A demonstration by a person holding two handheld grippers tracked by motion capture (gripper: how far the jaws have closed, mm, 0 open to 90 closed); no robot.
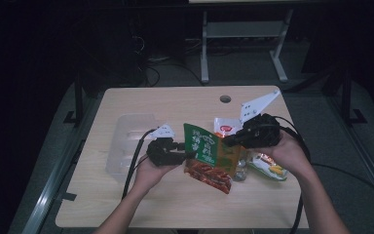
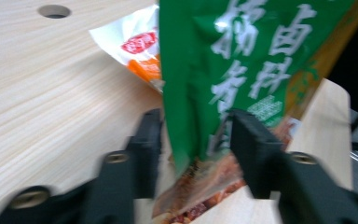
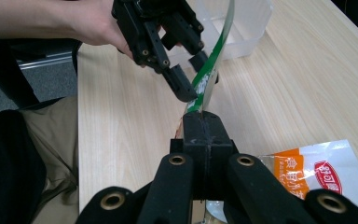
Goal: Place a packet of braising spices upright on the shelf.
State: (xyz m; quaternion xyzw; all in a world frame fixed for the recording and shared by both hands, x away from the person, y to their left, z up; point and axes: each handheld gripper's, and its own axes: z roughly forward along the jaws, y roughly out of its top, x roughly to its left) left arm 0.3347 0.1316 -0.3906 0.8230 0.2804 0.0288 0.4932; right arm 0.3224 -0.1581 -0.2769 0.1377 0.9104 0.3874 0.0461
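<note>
Here, we set down what we see.
Right claw [image 1: 228, 141]: pressed tight on the edge of the green snack bag [image 1: 205, 147]; in the right gripper view its two black jaws meet with the bag's thin edge rising out from between them.
Right hand [image 1: 283, 150]: comes in from the desk's near right corner, wrist bent inward, and holds the gripper about level, pointing toward the left edge.
Left claw [image 1: 187, 150]: partly spread around the bag's lower left part; in the left gripper view one jaw stands on each side of the foil, and we cannot tell whether the pads press on it.
Left hand [image 1: 151, 170]: rises from the near edge, palm under the gripper, which points toward the right edge.
Green snack bag: held up off the desk [image 1: 126, 204] at its middle, between the two claws, its red lower end hanging toward the near edge.
White and orange packet [image 1: 227, 126]: flat on the desk just behind the bag.
Clear tray [image 1: 121, 141]: near the left edge, behind the left hand.
Yellow-green packet [image 1: 269, 168]: on the desk under the right hand.
</note>
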